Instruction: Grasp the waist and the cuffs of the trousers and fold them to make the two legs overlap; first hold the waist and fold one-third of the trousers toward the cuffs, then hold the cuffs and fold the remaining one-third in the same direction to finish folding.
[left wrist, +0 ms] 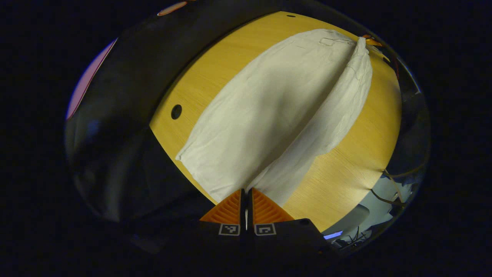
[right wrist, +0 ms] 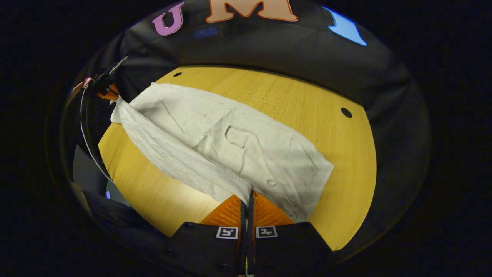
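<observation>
Your wooden table (left wrist: 215,80) is the biggest thing here, a yellow top with a small dark round hole (left wrist: 176,111) near its edge, and everything else sits on it or hangs over it. In the right gripper view the same table (right wrist: 303,100) shows two such holes along its far edge. The trousers (left wrist: 269,111) are pale, lying lengthwise across the middle of the table, with one leg flat on the wood and the other drawn up into a raised, creased ridge along the flat leg's side. In the right gripper view the trousers (right wrist: 238,142) spread from the table's far left corner down toward its near edge, with a pocket outline stitched into the flat part and the lifted fold running along the side nearer you. Your left gripper (left wrist: 246,190) sits at the table's near edge, its jaws brought together on the cloth at one end of the raised ridge, with only a thin dark slit between them. Your right gripper (right wrist: 248,194) is clamped the same way on the other end of that ridge, the fabric bunching right into the closed jaws. In the right gripper view your left gripper (right wrist: 107,93) also shows small, off the table's far left corner, touching the tip of the cloth.
</observation>
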{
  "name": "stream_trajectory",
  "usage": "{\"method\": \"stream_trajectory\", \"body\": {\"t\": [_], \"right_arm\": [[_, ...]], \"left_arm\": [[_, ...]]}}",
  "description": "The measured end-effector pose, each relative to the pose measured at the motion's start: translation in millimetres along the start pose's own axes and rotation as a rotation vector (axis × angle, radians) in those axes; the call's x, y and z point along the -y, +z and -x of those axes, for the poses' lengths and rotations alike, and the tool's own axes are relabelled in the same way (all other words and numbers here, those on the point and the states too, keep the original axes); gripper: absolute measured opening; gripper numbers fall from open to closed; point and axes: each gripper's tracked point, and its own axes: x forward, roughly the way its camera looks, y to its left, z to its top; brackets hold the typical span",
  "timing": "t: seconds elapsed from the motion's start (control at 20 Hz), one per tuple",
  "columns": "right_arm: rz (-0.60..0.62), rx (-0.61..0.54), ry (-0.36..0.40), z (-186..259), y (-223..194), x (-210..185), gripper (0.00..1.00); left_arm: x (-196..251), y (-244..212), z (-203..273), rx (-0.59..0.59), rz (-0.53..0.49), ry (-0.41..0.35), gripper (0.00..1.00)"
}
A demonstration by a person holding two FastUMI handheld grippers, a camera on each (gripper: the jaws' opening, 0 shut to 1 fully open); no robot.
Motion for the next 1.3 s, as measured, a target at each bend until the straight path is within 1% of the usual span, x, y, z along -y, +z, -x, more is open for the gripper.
{"method": "stream_trajectory", "body": {"t": [0.1, 0.2, 0.3, 0.35, 0.4, 0.45, 0.5, 0.55, 0.6, 0.65, 0.7, 0.75, 0.8, 0.85, 0.9, 0.95, 1.0, 1.05, 1.1, 1.15, 1.2, 1.3], "right_arm": [[-0.014, 0.054, -0.046, -9, 28, 16, 0.03], [-0.054, 0.102, -0.087, -17, 50, 30, 0.03], [-0.096, 0.116, -0.118, -39, 61, 44, 0.01], [-0.107, 0.116, -0.138, -52, 64, 51, 0.03], [-0.116, 0.122, -0.160, -67, 67, 58, 0.02], [-0.123, 0.130, -0.178, -80, 69, 63, 0.03], [-0.145, 0.135, -0.182, -88, 68, 62, 0.01], [-0.171, 0.141, -0.180, -96, 68, 62, 0.05], [-0.202, 0.138, -0.189, -107, 66, 67, 0.05], [-0.242, 0.141, -0.178, -110, 66, 66, 0.18], [-0.283, 0.147, -0.176, -116, 65, 69, 0.28], [-0.329, 0.172, -0.161, -115, 68, 67, 0.59], [-0.375, 0.205, -0.166, -110, 74, 72, 0.73], [-0.417, 0.239, -0.178, -100, 78, 78, 0.98], [-0.450, 0.269, -0.201, -92, 78, 88, 1.00], [-0.476, 0.293, -0.222, -80, 76, 97, 0.98], [-0.500, 0.321, -0.234, -66, 74, 105, 0.98], [-0.523, 0.339, -0.247, -51, 70, 113, 0.99], [-0.548, 0.354, -0.265, -39, 63, 122, 0.95], [-0.576, 0.364, -0.278, -27, 56, 130, 0.98], [-0.606, 0.368, -0.284, -18, 45, 135, 0.94], [-0.665, 0.359, -0.298, -5, 20, 143, 0.94]], "left_arm": [[-27, 21, -17, 0.033, 0.004, 0.082, 0.00], [-49, 42, -38, 0.079, 0.042, 0.153, 0.00], [-62, 58, -67, 0.110, 0.101, 0.220, 0.00], [-66, 65, -82, 0.125, 0.115, 0.253, 0.00], [-65, 70, -99, 0.131, 0.130, 0.273, 0.00], [-84, 74, -96, 0.133, 0.148, 0.283, 0.00], [-58, 78, -114, 0.129, 0.174, 0.289, 0.00], [-56, 82, -124, 0.124, 0.200, 0.296, 0.00], [-58, 77, -135, 0.134, 0.225, 0.317, 0.00], [-56, 81, -139, 0.151, 0.261, 0.330, 0.00], [-56, 82, -142, 0.183, 0.301, 0.347, 0.03], [-53, 85, -143, 0.218, 0.345, 0.361, 0.11], [-52, 84, -139, 0.245, 0.391, 0.379, 0.40], [-53, 86, -135, 0.290, 0.437, 0.405, 0.69], [-54, 89, -123, 0.340, 0.490, 0.431, 0.98], [-52, 97, -110, 0.415, 0.538, 0.434, 0.97], [-46, 107, -94, 0.493, 0.583, 0.412, 0.97], [-38, 114, -78, 0.541, 0.614, 0.392, 0.96], [-32, 116, -65, 0.576, 0.629, 0.381, 0.96], [-29, 117, -52, 0.610, 0.636, 0.381, 0.96], [-26, 116, -44, 0.635, 0.636, 0.379, 0.96], [-23, 110, -40, 0.660, 0.642, 0.371, 0.96]]}}
